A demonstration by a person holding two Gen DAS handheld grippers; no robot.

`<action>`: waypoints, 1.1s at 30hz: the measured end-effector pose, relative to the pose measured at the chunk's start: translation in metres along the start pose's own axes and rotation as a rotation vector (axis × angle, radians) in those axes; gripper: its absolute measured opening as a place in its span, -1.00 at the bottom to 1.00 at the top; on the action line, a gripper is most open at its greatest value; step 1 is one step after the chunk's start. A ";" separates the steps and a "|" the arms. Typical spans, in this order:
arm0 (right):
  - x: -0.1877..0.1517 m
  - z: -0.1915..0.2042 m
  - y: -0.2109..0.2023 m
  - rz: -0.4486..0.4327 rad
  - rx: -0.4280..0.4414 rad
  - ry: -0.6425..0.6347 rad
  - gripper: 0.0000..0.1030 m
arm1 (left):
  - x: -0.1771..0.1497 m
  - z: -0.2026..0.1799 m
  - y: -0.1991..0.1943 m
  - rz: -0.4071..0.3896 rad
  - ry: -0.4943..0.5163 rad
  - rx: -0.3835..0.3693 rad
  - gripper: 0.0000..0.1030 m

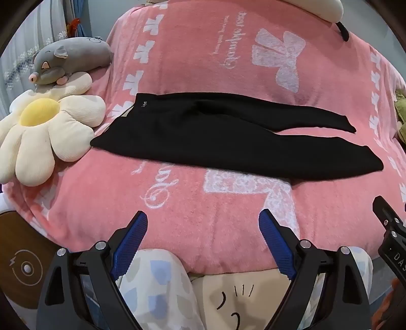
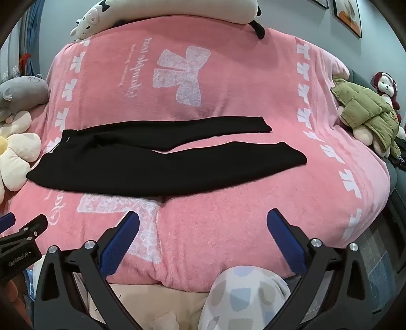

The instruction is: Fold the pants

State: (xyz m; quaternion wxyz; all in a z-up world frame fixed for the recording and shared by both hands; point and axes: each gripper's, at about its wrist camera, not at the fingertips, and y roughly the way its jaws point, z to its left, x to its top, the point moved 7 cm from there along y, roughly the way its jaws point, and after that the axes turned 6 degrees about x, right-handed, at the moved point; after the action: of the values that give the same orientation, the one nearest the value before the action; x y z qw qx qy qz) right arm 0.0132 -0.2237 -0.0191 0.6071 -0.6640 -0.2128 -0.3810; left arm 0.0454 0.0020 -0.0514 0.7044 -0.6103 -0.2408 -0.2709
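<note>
Black pants (image 1: pixel 203 137) lie flat across a pink blanket (image 1: pixel 203 50) on a bed, waistband at the left, both legs running right with a narrow gap between them. The right wrist view shows the same pants (image 2: pixel 165 165) and the same blanket (image 2: pixel 228 88). My left gripper (image 1: pixel 203 223) hovers open over the bed's near edge, short of the pants, nothing between its blue pads. My right gripper (image 2: pixel 203 220) is open too, empty, above the near edge and short of the near leg. Each gripper's black body shows at the edge of the other's view.
A flower-shaped cushion (image 1: pixel 43 132) and a grey plush animal (image 1: pixel 68 58) lie left of the waistband. A white plush (image 2: pixel 157 15) rests at the bed's far end. A plush in an olive jacket (image 2: pixel 368 116) sits at the right. A person's patterned trouser knees (image 2: pixel 241 297) show below.
</note>
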 end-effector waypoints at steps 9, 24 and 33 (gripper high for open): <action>0.007 0.003 0.010 0.003 -0.002 -0.010 0.91 | 0.011 -0.003 0.010 0.020 0.010 -0.008 0.70; 0.000 0.000 0.017 0.024 -0.005 -0.004 0.91 | 0.009 -0.006 0.020 0.044 0.032 -0.001 0.70; 0.000 0.000 0.018 0.034 -0.004 -0.005 0.91 | 0.008 -0.006 0.026 0.061 0.031 0.009 0.70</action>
State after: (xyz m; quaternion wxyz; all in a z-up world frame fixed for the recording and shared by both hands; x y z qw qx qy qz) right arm 0.0264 -0.2266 -0.0309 0.6118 -0.6698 -0.2022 -0.3691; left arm 0.0688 -0.0016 -0.0661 0.7188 -0.6097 -0.2123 -0.2578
